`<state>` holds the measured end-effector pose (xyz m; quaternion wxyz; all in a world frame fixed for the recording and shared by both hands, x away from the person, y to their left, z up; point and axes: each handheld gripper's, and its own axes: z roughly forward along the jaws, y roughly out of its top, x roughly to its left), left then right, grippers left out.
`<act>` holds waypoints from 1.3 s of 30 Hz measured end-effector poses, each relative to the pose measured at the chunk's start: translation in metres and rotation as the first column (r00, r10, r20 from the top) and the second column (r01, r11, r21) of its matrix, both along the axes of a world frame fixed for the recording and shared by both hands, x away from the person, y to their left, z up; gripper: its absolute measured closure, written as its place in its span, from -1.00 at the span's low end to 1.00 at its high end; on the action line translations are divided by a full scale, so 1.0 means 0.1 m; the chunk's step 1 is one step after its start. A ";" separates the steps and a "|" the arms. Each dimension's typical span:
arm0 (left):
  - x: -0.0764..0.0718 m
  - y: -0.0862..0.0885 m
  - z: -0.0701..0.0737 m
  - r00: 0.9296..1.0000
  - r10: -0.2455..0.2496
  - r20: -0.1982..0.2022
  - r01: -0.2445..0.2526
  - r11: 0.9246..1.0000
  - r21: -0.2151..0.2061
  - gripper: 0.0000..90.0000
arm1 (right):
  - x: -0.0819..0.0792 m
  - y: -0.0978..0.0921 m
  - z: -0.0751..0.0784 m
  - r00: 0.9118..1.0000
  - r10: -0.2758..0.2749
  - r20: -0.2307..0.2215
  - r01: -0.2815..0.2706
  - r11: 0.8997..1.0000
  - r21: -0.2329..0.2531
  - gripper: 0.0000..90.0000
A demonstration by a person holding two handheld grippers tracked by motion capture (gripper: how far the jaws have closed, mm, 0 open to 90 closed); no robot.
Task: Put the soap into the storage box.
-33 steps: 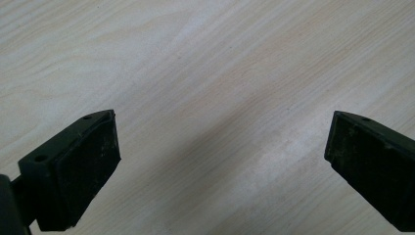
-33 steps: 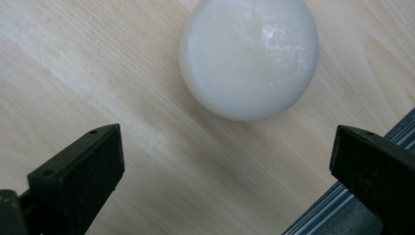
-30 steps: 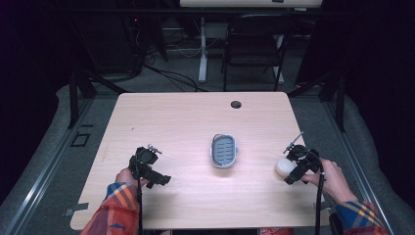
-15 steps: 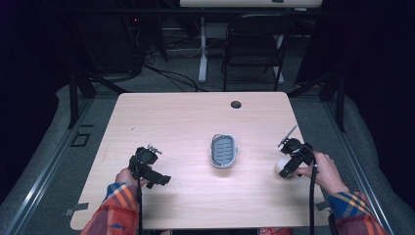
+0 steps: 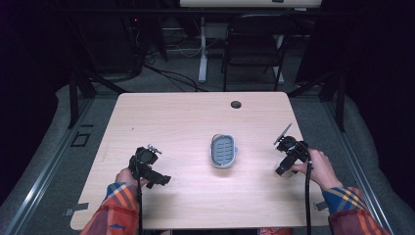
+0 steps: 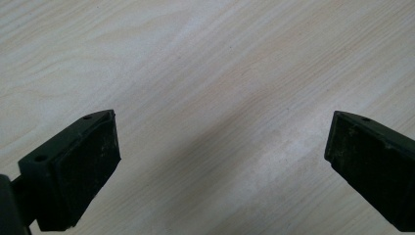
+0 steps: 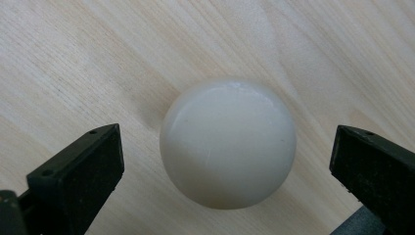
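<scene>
A round, smooth white soap-like lump (image 7: 228, 144) lies on the wooden table (image 5: 186, 122) between the wide-apart jaws of my right gripper (image 7: 225, 166), which touches nothing. In the high view this right gripper (image 5: 288, 157) hovers over the lump near the table's right edge, hiding most of it. A grey oval soap dish (image 5: 224, 151) with a slotted floor sits at the table's middle. My left gripper (image 5: 152, 171) is held near the front left, open, with bare wood (image 6: 215, 98) between its jaws.
A round cable hole (image 5: 236, 104) lies at the table's back edge. A black chair (image 5: 252, 46) and a white desk leg (image 5: 202, 54) stand behind the table. Dark floor and cables surround it.
My right gripper has shifted back and slightly right, coming over the white lump so that it now hides it from above. The left gripper has stayed still.
</scene>
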<state>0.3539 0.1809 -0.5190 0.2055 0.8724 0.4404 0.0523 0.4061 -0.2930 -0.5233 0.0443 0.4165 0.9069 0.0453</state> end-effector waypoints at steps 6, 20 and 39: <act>0.00 0.00 0.00 1.000 0.000 -0.001 0.000 1.000 0.000 -1.00 | 0.03 0.02 -0.04 1.000 0.010 -0.008 -0.010 1.000 -0.001 -1.00; 0.00 0.00 0.00 1.000 -0.001 -0.001 0.001 1.000 -0.001 -1.00 | 0.07 0.00 -0.09 0.999 -0.006 -0.048 0.007 1.000 0.006 -0.71; 0.00 0.00 0.00 1.000 -0.002 -0.002 0.002 1.000 0.000 -1.00 | 0.13 0.01 -0.15 0.996 0.015 -0.092 -0.018 0.999 -0.031 -0.62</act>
